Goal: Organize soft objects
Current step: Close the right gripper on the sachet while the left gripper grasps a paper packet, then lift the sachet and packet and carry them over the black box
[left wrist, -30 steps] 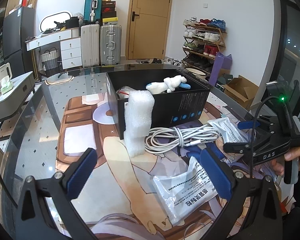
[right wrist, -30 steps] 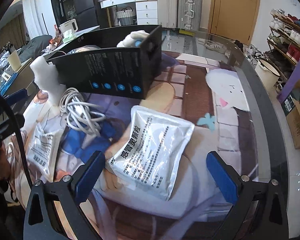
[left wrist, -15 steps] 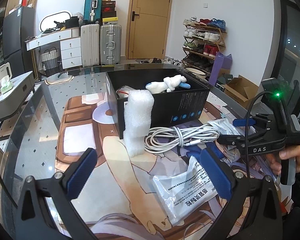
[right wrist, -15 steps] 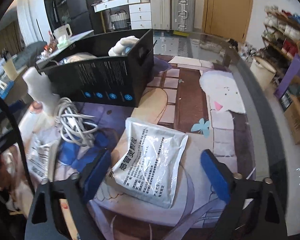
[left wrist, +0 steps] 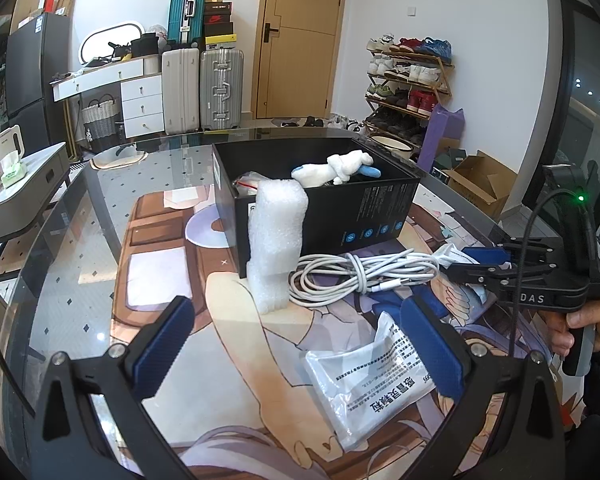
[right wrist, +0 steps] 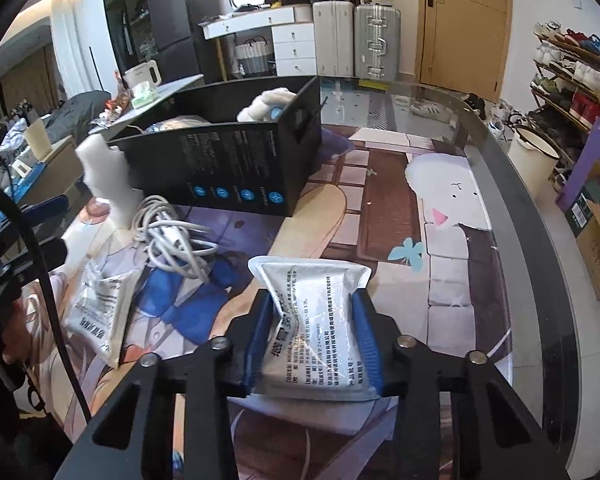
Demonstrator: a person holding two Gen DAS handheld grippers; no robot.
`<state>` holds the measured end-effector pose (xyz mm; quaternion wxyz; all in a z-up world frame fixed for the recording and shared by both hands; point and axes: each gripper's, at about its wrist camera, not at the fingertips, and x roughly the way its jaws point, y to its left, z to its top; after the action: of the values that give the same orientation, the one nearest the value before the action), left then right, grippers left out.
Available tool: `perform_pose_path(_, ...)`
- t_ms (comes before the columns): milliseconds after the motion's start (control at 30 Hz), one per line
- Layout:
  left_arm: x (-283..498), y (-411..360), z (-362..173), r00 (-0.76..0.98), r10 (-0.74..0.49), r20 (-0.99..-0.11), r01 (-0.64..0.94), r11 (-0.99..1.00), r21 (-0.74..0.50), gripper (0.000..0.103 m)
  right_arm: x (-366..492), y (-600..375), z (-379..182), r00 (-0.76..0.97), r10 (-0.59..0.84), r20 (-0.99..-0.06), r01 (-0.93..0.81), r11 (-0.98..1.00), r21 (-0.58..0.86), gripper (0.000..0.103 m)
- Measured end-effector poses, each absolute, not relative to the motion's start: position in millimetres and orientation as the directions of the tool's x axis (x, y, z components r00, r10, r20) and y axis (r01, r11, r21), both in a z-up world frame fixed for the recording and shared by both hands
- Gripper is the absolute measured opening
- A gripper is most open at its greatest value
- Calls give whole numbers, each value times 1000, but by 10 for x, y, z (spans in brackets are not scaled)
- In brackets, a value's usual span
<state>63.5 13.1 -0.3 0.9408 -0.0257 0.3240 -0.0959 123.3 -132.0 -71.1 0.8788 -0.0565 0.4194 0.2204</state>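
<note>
Between the blue pads of the right hand-held gripper (right wrist: pixel 314 334) sits a white sachet (right wrist: pixel 314 320), its sides buckled inward where the jaws have just been closing on it; the pads press both long edges, so I judge the grasp made. Gripping across the narrow width probably keeps the limp packet from folding once it leaves the surface (right wrist: pixel 452 248). Off to the other side, the left hand-held gripper (left wrist: pixel 296 344) hangs with its jaws spread wide and nothing between them, just above a second sachet (left wrist: pixel 370 380) that lies flat on the printed mat; it seems to be waiting its turn. Beyond that, a coiled white cable (left wrist: pixel 360 276) rests on the mat, touching the foot of a foam wrap piece (left wrist: pixel 276 236) that stands upright against the corner of a black box (left wrist: pixel 340 216). Open at the top, the box already holds a white plush toy (left wrist: pixel 336 168) near its rim and some clear-wrapped item, hard to identify, behind the foam. Both sachets and the foam are outside it.
</note>
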Motion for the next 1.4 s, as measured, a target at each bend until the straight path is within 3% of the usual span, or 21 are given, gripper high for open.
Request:
perform_pose_path(667,588,-194,-65,672,-227,-704,266,962,-57,103,923,-1389,-416,610,447,-654,-501,857,119,35)
perform_pose_path(1133,703,-506,-304,556,-177,-812,242,969,-46,102,912,-1380,-405,612,448,-651,-504,856,116,35)
perform_pose_path(1300,696,-594,-298,571,-156,-806,243,970,-15,93,913,-1379,-408,613,449,-651,-504,856,116,35)
perform_pose_path(1400,672,-630,-278,584,-175,-793,267,963,-15,79,914,-1375,-412,611,450,-651,-506,855,116,35)
